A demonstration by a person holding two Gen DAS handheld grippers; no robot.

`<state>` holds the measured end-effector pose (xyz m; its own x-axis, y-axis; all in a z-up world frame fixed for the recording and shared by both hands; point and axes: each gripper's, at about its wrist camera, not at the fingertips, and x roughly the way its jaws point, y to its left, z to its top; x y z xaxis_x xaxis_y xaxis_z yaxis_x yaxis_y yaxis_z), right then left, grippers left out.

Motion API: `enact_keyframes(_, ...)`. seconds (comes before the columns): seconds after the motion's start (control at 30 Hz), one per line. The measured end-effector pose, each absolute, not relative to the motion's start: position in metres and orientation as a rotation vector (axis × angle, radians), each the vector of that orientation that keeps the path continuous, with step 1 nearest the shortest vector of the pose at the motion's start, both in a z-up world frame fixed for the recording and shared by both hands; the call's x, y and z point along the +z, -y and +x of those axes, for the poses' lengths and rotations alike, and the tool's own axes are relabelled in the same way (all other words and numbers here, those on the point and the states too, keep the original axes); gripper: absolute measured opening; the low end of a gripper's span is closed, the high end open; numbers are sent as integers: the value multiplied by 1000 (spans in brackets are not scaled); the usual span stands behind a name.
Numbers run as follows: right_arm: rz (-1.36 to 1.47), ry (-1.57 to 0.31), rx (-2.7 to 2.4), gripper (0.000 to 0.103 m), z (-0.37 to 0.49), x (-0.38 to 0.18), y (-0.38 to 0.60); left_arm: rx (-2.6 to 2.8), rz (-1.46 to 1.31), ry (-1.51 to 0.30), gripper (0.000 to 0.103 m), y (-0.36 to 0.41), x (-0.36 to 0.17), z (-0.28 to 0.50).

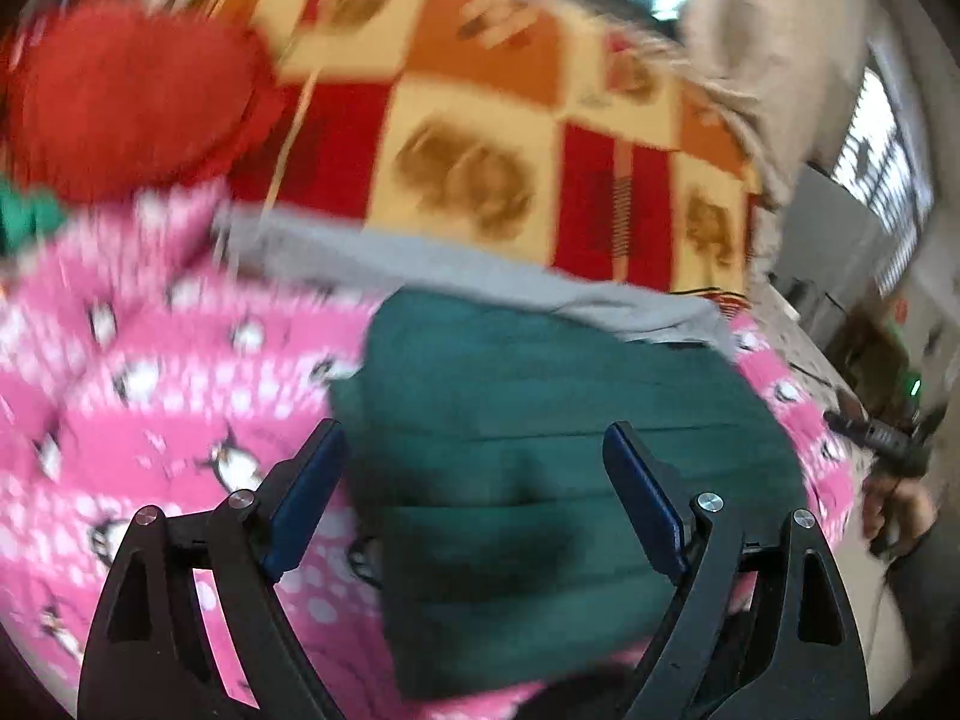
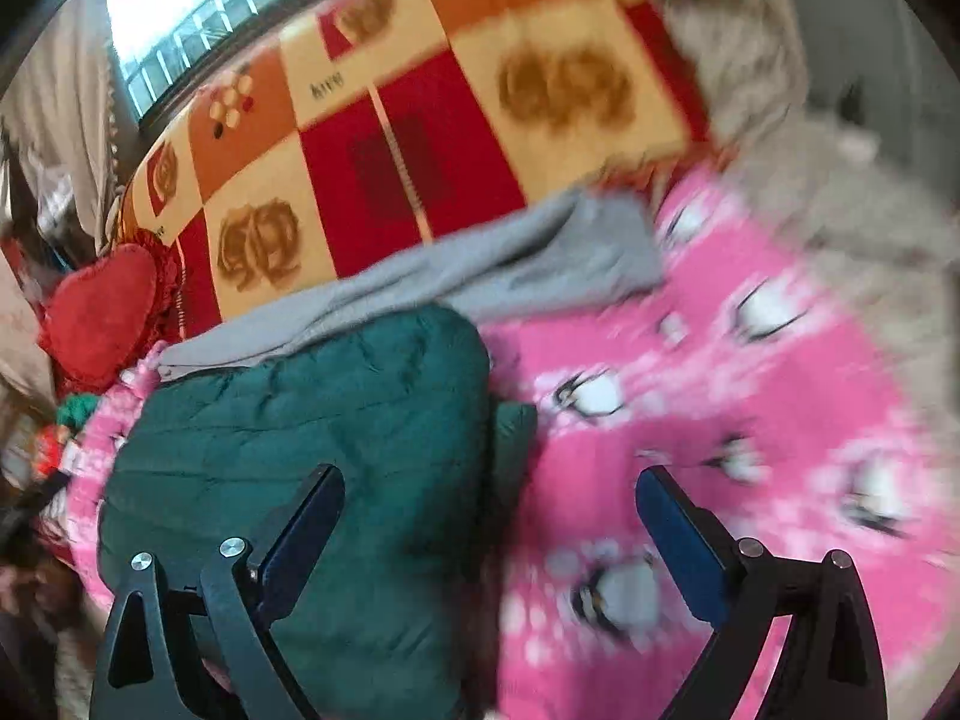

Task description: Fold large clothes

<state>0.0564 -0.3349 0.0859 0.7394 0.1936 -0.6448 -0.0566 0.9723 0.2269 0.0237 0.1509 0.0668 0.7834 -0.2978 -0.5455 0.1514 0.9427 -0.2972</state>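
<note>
Dark green quilted padded garment (image 2: 300, 450), folded into a thick rectangular bundle with stitched channels and a small flap jutting from one side edge, lies on a pink fleece blanket printed with penguins (image 2: 720, 390) that covers a bed. Beyond the garment, touching its far edge, lies a flat grey cloth (image 2: 510, 270); beyond that, a red, orange and cream checked blanket (image 2: 390, 138). A red heart-shaped cushion (image 2: 102, 312) sits off the garment's far corner. Left gripper (image 1: 474, 480) hangs over the garment, jaws well apart and empty. Right gripper (image 2: 489, 516) straddles the garment's side edge, jaws likewise apart, gripping nothing. Risk, as a judgement: the puffy filling may spring the fold open once unheld, and the jutting flap could catch a jaw and drag the bundle askew.
</note>
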Motion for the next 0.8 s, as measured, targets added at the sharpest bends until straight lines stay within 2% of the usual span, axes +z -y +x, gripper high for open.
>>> enact_keyframes(0.07,182,-696,154,103,21,103,317,-275,-190,-616,92,-125,85,-1)
enact_keyframes(0.2,78,-828,154,103,-25,102,276,-255,-48,-614,92,-83,101,-36)
enact_keyframes(0.3,36,-816,176,103,-60,105,259,-199,51,-600,92,-68,109,-59)
enact_keyframes(0.5,-57,-746,202,103,-108,127,235,-92,-39,-650,92,-77,117,-89)
enact_keyframes(0.8,-80,-732,243,103,-129,139,217,15,18,-672,92,-60,118,-110)
